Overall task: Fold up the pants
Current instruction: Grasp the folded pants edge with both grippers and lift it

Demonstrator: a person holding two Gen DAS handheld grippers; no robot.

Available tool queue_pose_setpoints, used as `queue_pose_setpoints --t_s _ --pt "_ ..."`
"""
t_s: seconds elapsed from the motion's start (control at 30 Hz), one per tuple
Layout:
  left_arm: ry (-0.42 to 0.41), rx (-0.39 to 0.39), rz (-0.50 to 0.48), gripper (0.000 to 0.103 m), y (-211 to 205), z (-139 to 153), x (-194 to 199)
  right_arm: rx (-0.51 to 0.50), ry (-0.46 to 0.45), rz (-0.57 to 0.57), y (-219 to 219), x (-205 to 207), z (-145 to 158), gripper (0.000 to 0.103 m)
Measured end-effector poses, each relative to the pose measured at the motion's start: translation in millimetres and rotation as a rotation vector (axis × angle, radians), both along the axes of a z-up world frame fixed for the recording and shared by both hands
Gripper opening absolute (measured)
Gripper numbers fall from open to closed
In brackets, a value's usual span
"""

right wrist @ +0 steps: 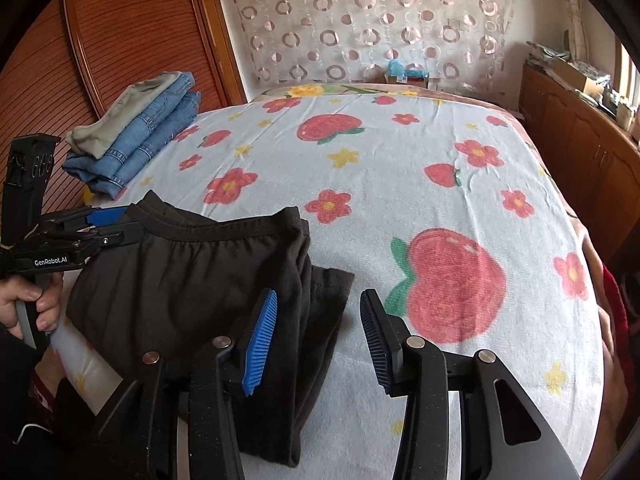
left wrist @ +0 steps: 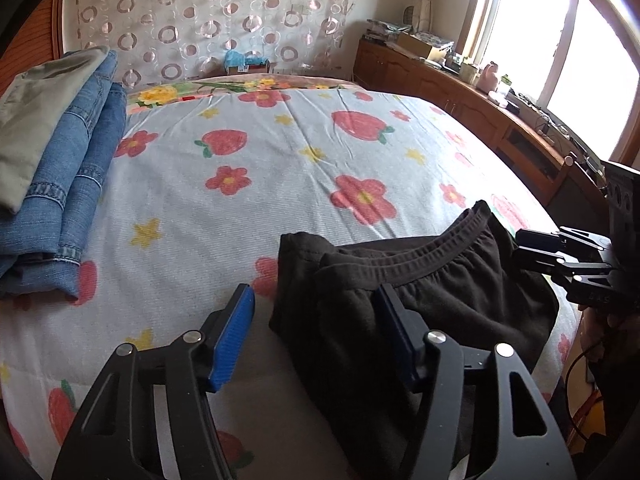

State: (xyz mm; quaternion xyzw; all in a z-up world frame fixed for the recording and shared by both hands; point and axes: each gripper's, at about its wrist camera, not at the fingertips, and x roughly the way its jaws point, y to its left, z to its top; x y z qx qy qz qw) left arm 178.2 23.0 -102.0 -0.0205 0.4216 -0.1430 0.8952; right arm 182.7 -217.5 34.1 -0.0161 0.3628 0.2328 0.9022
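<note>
With the black pants (left wrist: 420, 300) folded on the bed's near edge and your left gripper (left wrist: 316, 320) and right gripper (right wrist: 316, 336) parted, empty, the fold looks finished; stacking comes next.

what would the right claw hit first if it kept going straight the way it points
Most likely the bedsheet just beyond the black pants. The right claw stands open, tilted down, with bare sheet between its fingers; depth is uncertain.

In the right wrist view, the folded black cotton pants (right wrist: 192, 280) lie at lower left on the flower-printed white bedsheet (right wrist: 400, 184), the stack of folded blue denim jeans (right wrist: 136, 148) behind them at upper left, and the brown wooden cabinet (right wrist: 580, 140) along the right edge.
</note>
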Motion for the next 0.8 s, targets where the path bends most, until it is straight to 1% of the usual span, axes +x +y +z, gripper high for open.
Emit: queue_pose_setpoints --t_s 0.17,0.37,0.4,0.5,0.57,0.63,0.67,0.7,0.73,0.8 --pt "0.008 -0.006 0.004 0.061 -1 -3 3 -0.019 0.006 -0.008 8 6 -4 0.045" --pt "-0.002 -0.001 0.002 0.06 -1 -3 2 -0.029 -0.014 -0.013 11 5 -6 0.045" --pt "-0.005 0.0 -0.001 0.055 -1 -4 2 -0.028 -0.014 -0.011 11 5 -6 0.045" --pt "-0.006 -0.006 -0.014 0.044 -5 -4 0 -0.017 -0.012 0.01 13 5 -7 0.045" --pt "-0.008 -0.008 -0.019 0.041 -6 -4 -1 -0.03 -0.015 0.012 15 6 -7 0.045" --pt "-0.008 -0.017 -0.023 0.038 -6 -4 -1 -0.036 -0.019 0.016 16 6 -8 0.039" --pt "-0.007 -0.023 -0.027 0.033 -6 -3 -1 -0.032 -0.019 0.023 17 6 -8 0.032" --pt "-0.009 -0.025 -0.029 0.031 -6 -3 -2 -0.02 -0.012 0.034 16 7 -8 0.023" --pt "-0.01 -0.03 -0.031 0.029 -6 -2 -2 -0.003 0.001 0.047 17 7 -8 0.018" --pt "-0.004 -0.059 -0.042 0.02 -5 -1 -3 -0.01 0.0 0.06 19 7 -9 0.016"
